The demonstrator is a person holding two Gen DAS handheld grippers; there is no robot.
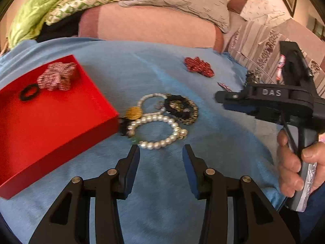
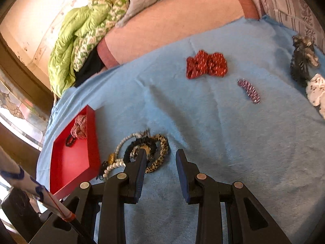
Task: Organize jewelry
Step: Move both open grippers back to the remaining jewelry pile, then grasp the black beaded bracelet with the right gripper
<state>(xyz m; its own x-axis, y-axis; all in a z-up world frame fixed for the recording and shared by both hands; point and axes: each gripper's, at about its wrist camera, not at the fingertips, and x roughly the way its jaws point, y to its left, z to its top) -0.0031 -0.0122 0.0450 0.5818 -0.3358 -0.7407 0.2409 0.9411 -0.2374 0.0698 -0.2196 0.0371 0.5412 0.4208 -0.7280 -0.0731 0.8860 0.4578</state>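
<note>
Pearl bracelet (image 1: 160, 132) lies tangled with a leopard-print scrunchie (image 1: 183, 109) on fuzzy blue cloth (image 1: 213, 142), right of the red tray (image 1: 61, 122); left gripper (image 1: 161, 152) parted, empty, near it; right gripper (image 2: 160, 156), marked DAS, also parted

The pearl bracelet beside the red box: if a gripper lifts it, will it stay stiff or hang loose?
The pearl bracelet is probably beads on a string, so it would likely sag. Its round, glossy beads may slip between pads. It touches other jewelry, so it could drag them along.
</note>
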